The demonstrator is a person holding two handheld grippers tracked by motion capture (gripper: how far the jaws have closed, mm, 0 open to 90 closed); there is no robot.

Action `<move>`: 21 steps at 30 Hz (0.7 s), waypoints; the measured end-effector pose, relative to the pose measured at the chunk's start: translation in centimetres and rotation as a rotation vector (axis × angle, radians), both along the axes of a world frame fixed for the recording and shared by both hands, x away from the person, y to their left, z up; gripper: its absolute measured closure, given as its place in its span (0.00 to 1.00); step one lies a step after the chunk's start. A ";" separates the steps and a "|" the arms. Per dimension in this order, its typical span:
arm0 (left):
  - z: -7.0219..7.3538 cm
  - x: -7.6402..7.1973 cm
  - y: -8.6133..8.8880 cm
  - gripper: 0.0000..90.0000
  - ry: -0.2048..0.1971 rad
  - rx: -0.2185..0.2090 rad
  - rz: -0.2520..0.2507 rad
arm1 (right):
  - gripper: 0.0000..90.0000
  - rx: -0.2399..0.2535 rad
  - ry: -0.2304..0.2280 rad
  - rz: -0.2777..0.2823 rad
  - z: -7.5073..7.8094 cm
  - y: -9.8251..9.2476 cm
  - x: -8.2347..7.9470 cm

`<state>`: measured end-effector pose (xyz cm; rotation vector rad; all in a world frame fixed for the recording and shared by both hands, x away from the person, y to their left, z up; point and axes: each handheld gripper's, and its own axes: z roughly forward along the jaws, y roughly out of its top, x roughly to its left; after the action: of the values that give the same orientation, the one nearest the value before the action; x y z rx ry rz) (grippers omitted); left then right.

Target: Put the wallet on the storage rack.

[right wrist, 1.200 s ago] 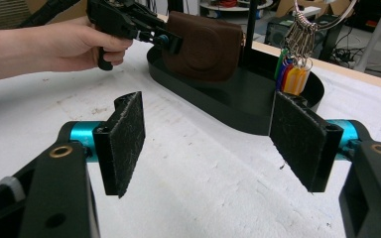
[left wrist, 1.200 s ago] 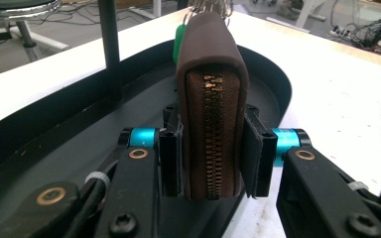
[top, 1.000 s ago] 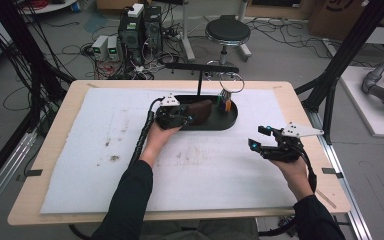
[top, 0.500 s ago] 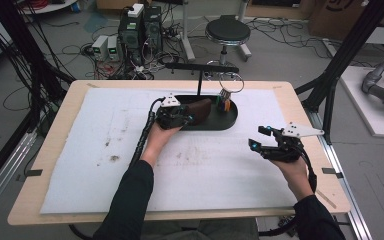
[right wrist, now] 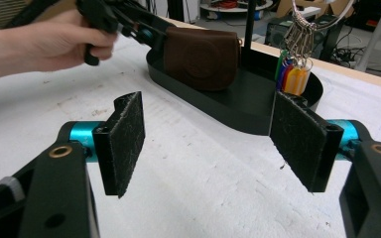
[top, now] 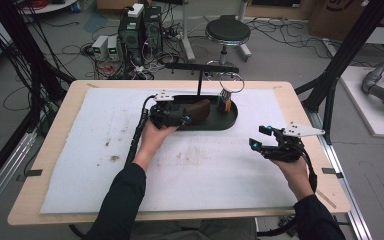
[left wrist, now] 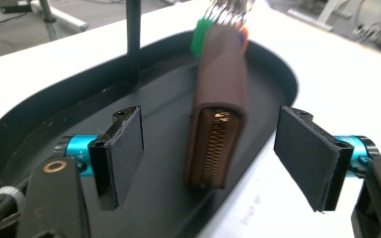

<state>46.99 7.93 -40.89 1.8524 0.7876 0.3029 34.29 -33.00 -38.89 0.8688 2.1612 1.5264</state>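
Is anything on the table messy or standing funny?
The brown pouch stands on its thin edge in the black tray, and no pad touches it. Dark smudges dirty the white mat.

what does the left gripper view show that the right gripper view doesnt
Left gripper view alone: the brown pouch's zipper end, standing upright between the left claw's open pads, which have just been opening and stand clear of it.

Right gripper view alone: the pouch's broad side, the hand holding the left claw at it, the large key ring, and the right claw open over the white mat.

Both: the pouch, the black oval tray, its upright post, coloured key tags.
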 end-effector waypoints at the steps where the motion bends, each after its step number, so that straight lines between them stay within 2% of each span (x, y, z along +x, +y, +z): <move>1: 0.4 -0.5 0.3 0.31 -0.022 -0.006 -0.002 | 0.34 0.000 0.002 -0.001 0.0 0.0 0.0; 3: 1.0 -1.3 0.7 0.31 -0.051 -0.008 -0.017 | 0.34 0.002 0.001 -0.004 0.0 -0.1 0.0; 7: 1.8 -3.2 1.8 0.31 -0.083 -0.010 -0.036 | 0.34 0.002 0.003 -0.007 0.0 -0.1 0.0; 9: 2.1 -4.3 2.4 0.31 -0.098 -0.010 -0.045 | 0.34 0.003 0.004 -0.011 0.0 -0.1 0.0; 10: 2.2 -4.9 2.8 0.31 -0.104 -0.024 -0.059 | 0.33 0.002 0.002 -0.014 -0.1 -0.1 0.1; 12: 2.4 -5.9 3.4 0.30 -0.104 -0.027 -0.085 | 0.33 -0.001 0.003 -0.017 -0.1 -0.2 0.2; 14: 2.5 -7.5 4.4 0.28 -0.133 -0.034 -0.092 | 0.31 -0.002 0.013 -0.022 -0.2 -0.2 0.3; 18: 2.6 -9.8 6.1 0.28 -0.142 -0.034 -0.106 | 0.29 -0.001 0.021 -0.027 -0.3 -0.2 0.5; 21: 2.4 -11.5 7.7 0.27 -0.147 -0.015 -0.100 | 0.27 0.000 0.033 -0.029 -0.4 -0.2 0.5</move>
<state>35.48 15.66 -38.53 1.8260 0.5932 0.3642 34.83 -33.19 -39.25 0.9270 2.1617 1.5091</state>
